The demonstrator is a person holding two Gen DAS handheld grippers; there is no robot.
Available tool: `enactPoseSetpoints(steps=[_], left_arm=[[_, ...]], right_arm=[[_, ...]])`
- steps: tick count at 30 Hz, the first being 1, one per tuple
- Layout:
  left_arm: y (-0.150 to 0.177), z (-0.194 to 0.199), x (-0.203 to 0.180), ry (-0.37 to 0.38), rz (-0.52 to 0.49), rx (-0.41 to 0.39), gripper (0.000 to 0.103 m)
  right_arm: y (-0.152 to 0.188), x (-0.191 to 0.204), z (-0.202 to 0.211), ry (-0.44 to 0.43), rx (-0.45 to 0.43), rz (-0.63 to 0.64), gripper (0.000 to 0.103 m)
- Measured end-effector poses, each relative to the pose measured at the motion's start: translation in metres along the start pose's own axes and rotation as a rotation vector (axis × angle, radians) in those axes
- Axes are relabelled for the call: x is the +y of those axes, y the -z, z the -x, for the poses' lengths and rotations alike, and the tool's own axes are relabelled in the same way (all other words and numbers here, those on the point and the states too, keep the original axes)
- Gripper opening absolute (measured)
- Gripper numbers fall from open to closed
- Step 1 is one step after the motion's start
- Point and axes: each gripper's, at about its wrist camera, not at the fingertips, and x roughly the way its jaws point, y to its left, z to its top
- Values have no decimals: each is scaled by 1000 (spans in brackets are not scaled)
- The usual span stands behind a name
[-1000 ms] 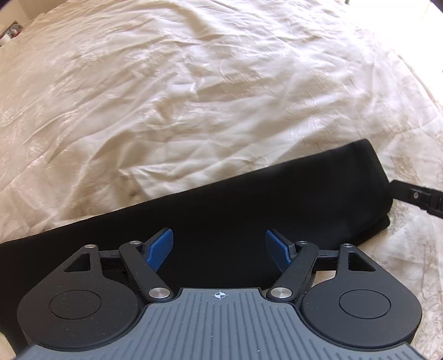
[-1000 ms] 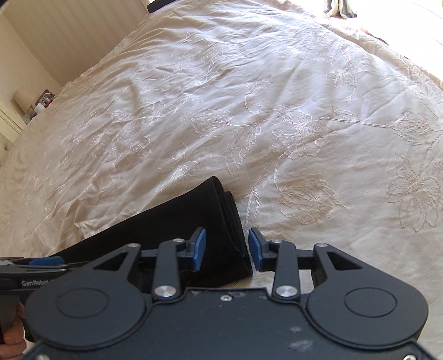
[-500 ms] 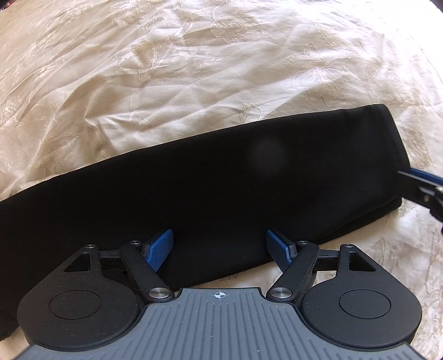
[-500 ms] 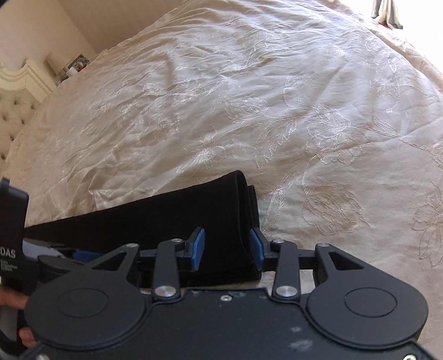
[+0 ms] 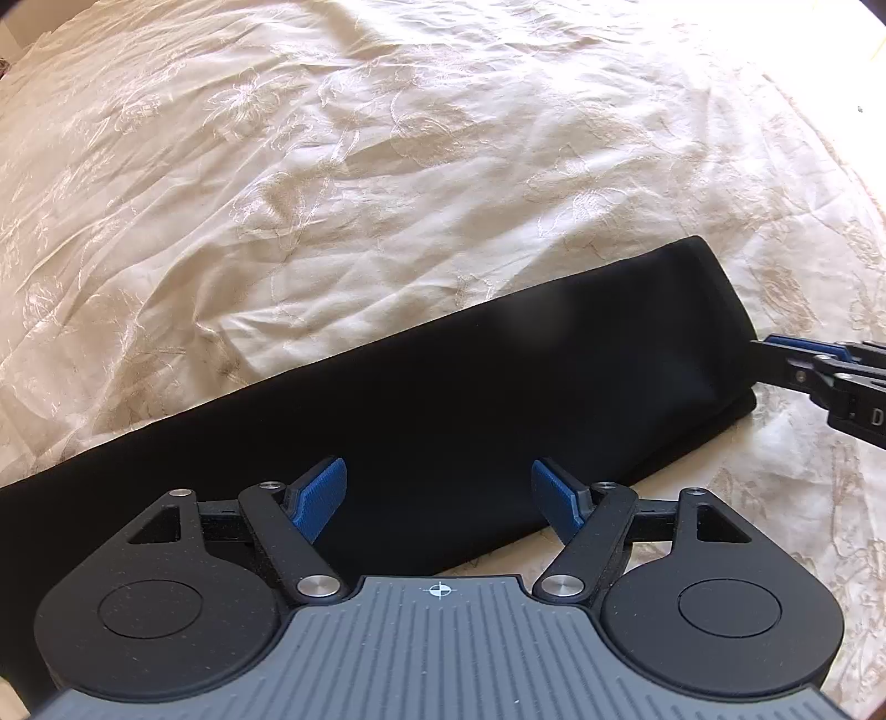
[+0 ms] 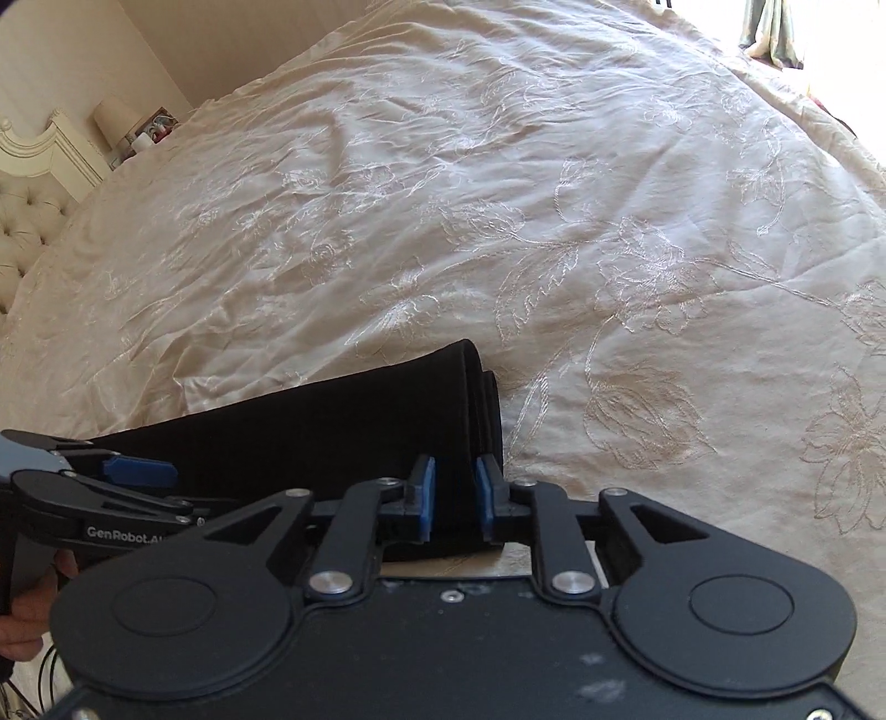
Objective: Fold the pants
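Observation:
The black pants [image 5: 443, 410] lie folded into a long strip on the cream bedspread [image 5: 332, 166]. My left gripper [image 5: 439, 501] is open over the strip's near edge, with fabric between its blue pads. In the right wrist view the strip's folded end [image 6: 476, 404] shows stacked layers. My right gripper [image 6: 453, 495] stands at that end, its pads narrowed around the fabric layers; whether they pinch the cloth is unclear. The right gripper also shows at the right edge of the left wrist view [image 5: 819, 365], and the left gripper shows in the right wrist view [image 6: 133, 476].
The embroidered cream bedspread [image 6: 554, 221] covers the whole bed. A tufted headboard [image 6: 27, 221] and a nightstand with a lamp [image 6: 119, 119] stand at the far left. A window with curtains [image 6: 775, 27] is at the far right.
My right gripper's pads have closed in around the folded end of the pants. The left gripper has tilted and shifted over the strip but stays open.

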Motion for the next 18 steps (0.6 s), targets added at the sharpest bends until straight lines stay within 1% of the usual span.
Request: enactPoseSetpoints(steps=[2, 4, 5, 6, 7, 8, 10, 14, 18], left_arm=[[-2, 2, -2, -1, 1, 1, 73], [-2, 3, -3, 0, 3, -1, 73], [-1, 3, -4, -1, 3, -1, 73], [-1, 0, -2, 0, 2, 0, 73], [0, 0, -1, 0, 0, 0, 73], [0, -1, 0, -1, 0, 1, 73], [-1, 0, 1, -2, 2, 3, 73], [-4, 5, 3, 11, 4, -11, 73], [-6, 6, 0, 19, -14, -23, 73]], right_arm=[[1, -2, -5, -20, 3, -9, 28], [1, 0, -8, -18, -2, 6, 28], [0, 0, -11, -12, 5, 17, 25], [-1, 0, -12, -9, 9, 24, 18], [-1, 0, -13, -5, 16, 29, 14], [-2, -1, -13, -7, 18, 31, 13], [-5, -4, -9, -29, 15, 22, 4], [-9, -8, 9, -82, 16, -35, 3], [-8, -19, 25, -107, 13, -146, 3]])
